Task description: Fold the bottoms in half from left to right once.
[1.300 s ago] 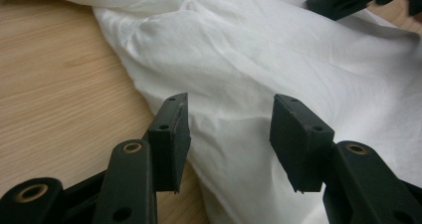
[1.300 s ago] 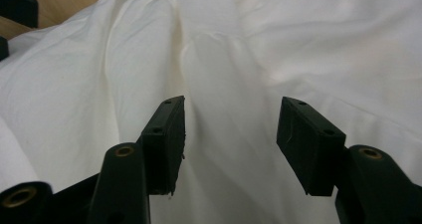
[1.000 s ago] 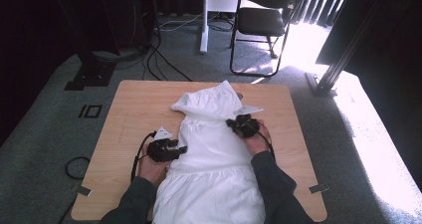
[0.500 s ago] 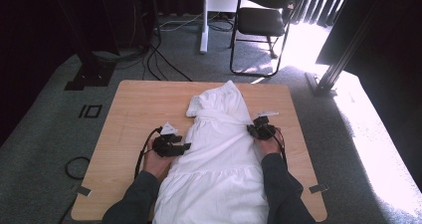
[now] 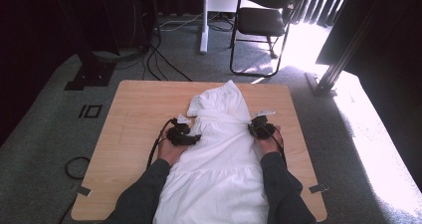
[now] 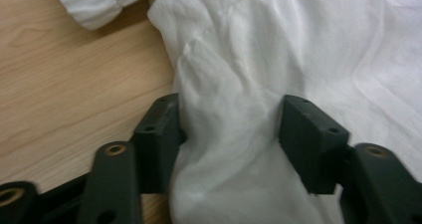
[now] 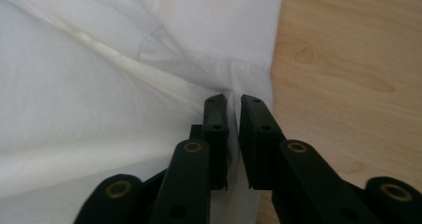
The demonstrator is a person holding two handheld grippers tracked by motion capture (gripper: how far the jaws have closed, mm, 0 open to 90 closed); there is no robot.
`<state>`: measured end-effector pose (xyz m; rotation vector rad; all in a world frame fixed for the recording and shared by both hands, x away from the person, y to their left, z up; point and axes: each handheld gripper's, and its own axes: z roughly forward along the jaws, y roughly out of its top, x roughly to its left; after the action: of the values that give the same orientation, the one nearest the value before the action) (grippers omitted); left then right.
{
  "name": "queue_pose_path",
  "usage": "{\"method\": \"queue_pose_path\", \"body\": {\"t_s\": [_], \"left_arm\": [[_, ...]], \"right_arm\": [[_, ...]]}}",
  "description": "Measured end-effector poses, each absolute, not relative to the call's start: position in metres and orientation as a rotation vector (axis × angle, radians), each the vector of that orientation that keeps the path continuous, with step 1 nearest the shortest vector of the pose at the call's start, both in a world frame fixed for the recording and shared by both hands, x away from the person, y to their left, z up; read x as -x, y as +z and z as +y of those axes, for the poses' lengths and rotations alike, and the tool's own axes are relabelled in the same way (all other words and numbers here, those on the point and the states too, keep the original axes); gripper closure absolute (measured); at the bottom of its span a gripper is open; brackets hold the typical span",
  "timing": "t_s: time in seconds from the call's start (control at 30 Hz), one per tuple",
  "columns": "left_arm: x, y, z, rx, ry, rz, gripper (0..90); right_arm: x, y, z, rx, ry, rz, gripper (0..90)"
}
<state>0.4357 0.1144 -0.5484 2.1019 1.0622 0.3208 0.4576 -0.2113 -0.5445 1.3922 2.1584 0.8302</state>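
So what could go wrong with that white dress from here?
The right gripper pinches only a thin fold at the edge of the white dress, so the cloth might slip out under a pull. The left gripper has just been opening, with fabric loose between its jaws, so that side may stay put and the dress skew. The hem hanging over the table edge could drag it.

We see a plain white cotton garment (image 5: 219, 149) on a light wooden table (image 5: 134, 114) with fine brown grain. Both grippers, left (image 5: 191, 139) and right (image 5: 254, 129), are matte black with brass-coloured rivets. Our sleeves (image 5: 142, 199) are dark grey.
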Motion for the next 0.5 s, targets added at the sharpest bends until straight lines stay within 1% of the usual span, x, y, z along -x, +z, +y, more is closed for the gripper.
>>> {"method": "queue_pose_path", "body": {"t_s": [0.03, 0.1, 0.13, 0.17, 0.2, 0.33, 0.37, 0.43, 0.47, 0.5], "left_arm": [[-0.435, -0.548, 0.113, -2.112, 0.337, 1.056, 49.9], [-0.433, -0.548, 0.114, -2.134, 0.330, 1.032, 70.3], [-0.433, -0.548, 0.114, -2.134, 0.330, 1.032, 77.4], [-0.430, -0.548, 0.116, -2.131, 0.296, 1.024, 82.1], [-0.430, -0.548, 0.116, -2.131, 0.296, 1.024, 83.9], [-0.416, -0.547, 0.129, -2.149, 0.278, 1.009, 84.6], [-0.404, -0.546, 0.139, -2.160, 0.268, 1.005, 84.6], [-0.398, -0.546, 0.144, -2.156, 0.258, 1.007, 84.6], [-0.390, -0.547, 0.149, -2.150, 0.251, 1.008, 84.5], [-0.378, -0.547, 0.156, -2.151, 0.261, 1.003, 84.5]], "right_arm": [[-0.458, -0.547, -0.212, -1.405, 0.843, 2.156, 80.8], [-0.456, -0.549, -0.212, -1.415, 0.866, 2.148, 82.4], [-0.456, -0.549, -0.212, -1.415, 0.866, 2.148, 82.4], [-0.453, -0.549, -0.211, -1.414, 0.869, 2.151, 84.2], [-0.450, -0.549, -0.211, -1.413, 0.873, 2.156, 84.6], [-0.440, -0.549, -0.211, -1.418, 0.900, 2.172, 84.6], [-0.430, -0.549, -0.211, -1.422, 0.923, 2.194, 84.3], [-0.424, -0.549, -0.211, -1.416, 0.942, 2.206, 84.0], [-0.408, -0.550, -0.208, -1.379, 0.962, 2.233, 83.6], [-0.403, -0.550, -0.207, -1.373, 0.968, 2.246, 83.5]]}}
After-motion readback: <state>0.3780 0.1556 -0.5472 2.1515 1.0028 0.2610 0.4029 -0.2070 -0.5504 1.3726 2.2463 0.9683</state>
